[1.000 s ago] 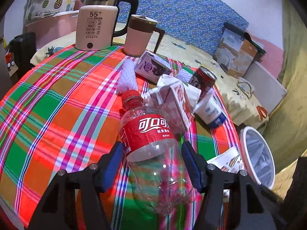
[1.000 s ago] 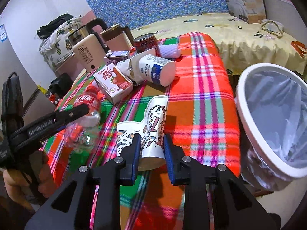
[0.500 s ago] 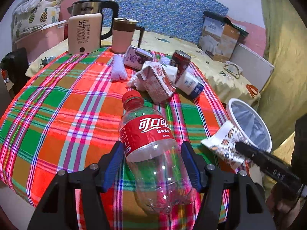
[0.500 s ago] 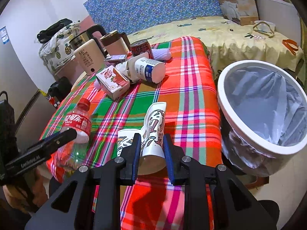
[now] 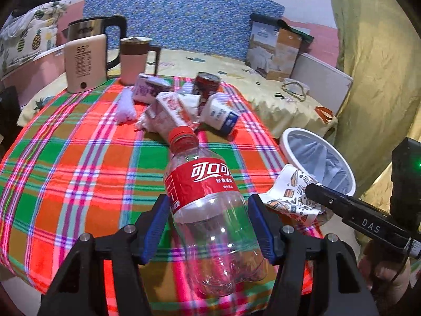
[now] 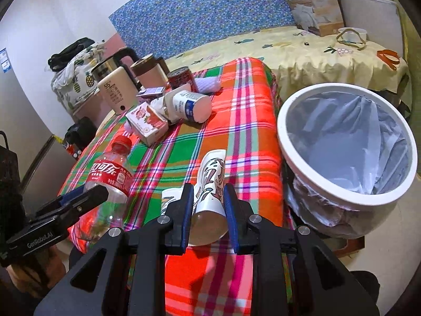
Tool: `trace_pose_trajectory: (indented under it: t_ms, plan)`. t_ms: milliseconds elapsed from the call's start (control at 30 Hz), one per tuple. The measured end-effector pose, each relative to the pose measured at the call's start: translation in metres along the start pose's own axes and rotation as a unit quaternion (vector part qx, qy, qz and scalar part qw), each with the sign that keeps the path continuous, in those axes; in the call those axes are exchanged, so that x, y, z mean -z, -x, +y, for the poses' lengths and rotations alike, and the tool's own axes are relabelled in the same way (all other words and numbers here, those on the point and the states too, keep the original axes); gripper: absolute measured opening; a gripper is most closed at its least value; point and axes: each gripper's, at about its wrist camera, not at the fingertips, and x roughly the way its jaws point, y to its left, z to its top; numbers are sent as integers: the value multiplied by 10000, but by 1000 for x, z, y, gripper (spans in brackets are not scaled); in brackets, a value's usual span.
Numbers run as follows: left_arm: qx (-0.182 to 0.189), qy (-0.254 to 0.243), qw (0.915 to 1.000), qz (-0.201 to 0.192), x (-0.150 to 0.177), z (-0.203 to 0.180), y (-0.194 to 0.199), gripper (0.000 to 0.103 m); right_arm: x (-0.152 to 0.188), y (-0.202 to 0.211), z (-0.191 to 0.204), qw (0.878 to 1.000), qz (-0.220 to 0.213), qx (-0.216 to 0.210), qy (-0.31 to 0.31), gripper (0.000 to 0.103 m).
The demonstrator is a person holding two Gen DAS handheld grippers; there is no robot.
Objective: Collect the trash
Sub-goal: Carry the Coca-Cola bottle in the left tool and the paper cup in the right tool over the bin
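Observation:
My left gripper [image 5: 208, 210] is shut on an empty clear cola bottle [image 5: 208, 189] with a red label and red cap, held above the near edge of the plaid table [image 5: 79, 163]. The same bottle [image 6: 110, 176] shows at the left of the right wrist view. My right gripper [image 6: 208, 197] is shut on a patterned white paper cup [image 6: 210, 181], also visible as the paper cup [image 5: 292, 192] at the right of the left wrist view. A white-rimmed trash bin [image 6: 342, 142] lined with a clear bag stands on the floor right of the table.
Further back on the table lie a strawberry milk carton [image 6: 147, 123], a white and blue cup [image 6: 189, 105], a red can [image 6: 181, 79], a purple carton [image 5: 147, 89] and a white fluffy thing [image 5: 125, 106]. A kettle [image 5: 86, 60] and pink mug [image 5: 134, 63] stand behind. A bed [image 6: 302, 50] lies beyond.
Both grippers have drawn back from the table with their loads, so the table looks farther off. The bin has come more fully into both views.

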Motion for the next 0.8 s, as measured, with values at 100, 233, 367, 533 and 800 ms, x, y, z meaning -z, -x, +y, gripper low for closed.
trace_pose_trajectory:
  t_ms: [100,233,367,533,800]
  plan:
    - [101,-91,9999,12,-2,-10,-5,63,1,-2,-5,10000,34,10,-14,25]
    - [158,-133,9998,34,-3,-17,-8,63,6,-16,-12,9986,464,-215,-126,26]
    - [138,-115,9998,100,-1,-15,-10,63,8,-23,-9,9974,687,-224,-77,34]
    - [107,-116,9998,146,-1,-14,-11,63,5,-23,-9,9976,647,-255,-25,25]
    - [257,-270,9992,104,-9,-29,-16,63,-1,-6,-20,9993,320,-173,-36,24]
